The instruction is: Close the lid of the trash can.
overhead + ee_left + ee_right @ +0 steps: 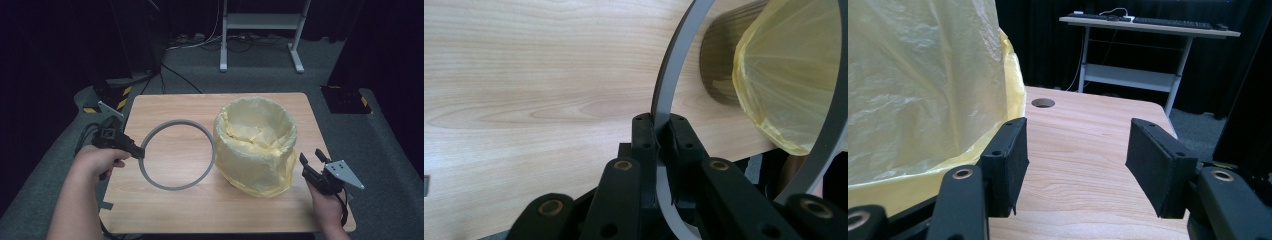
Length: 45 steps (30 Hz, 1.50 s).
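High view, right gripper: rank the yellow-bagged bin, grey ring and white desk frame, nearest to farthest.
From the right gripper:
1. Yellow-bagged bin, just to its left on the table.
2. Grey ring, beyond the bin toward the table's left, clamped by the left gripper.
3. White desk frame, on the floor past the table's far edge.

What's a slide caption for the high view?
Left gripper clamps a grey ring beside a yellow-bagged bin; right gripper waits open.

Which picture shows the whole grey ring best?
The high view: the grey ring shows as a full circle over the table, beside the yellow bag, with the left gripper clamping its edge. The left gripper view shows just arcs of it. The right gripper view looks past the bag instead.
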Each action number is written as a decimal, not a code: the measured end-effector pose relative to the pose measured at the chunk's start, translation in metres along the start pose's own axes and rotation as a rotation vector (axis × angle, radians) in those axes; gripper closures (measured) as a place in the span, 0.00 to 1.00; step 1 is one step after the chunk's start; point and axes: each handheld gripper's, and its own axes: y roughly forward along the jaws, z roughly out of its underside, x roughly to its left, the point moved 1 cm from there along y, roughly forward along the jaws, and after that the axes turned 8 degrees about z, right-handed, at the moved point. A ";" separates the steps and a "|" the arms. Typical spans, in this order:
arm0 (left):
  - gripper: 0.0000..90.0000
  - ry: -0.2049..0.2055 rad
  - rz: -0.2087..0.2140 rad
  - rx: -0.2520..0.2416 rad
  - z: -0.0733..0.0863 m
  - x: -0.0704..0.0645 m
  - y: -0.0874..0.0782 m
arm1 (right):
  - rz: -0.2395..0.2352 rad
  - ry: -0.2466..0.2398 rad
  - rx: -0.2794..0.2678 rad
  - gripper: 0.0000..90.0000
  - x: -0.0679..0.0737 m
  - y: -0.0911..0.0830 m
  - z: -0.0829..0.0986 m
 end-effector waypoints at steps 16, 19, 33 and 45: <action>0.93 0.005 -0.006 0.006 -0.009 -0.024 -0.021 | 0.001 0.006 -0.026 0.46 -0.001 -0.002 -0.003; 0.93 0.002 -0.006 -0.011 -0.010 -0.031 -0.028 | 0.000 0.005 -0.027 0.46 -0.001 -0.002 -0.003; 0.93 0.019 -0.019 -0.020 -0.020 -0.056 -0.044 | 0.004 0.026 -0.048 0.46 -0.004 -0.006 -0.008; 0.93 0.043 -0.017 0.000 -0.034 -0.085 -0.031 | 0.007 0.060 -0.076 0.44 -0.009 -0.012 -0.016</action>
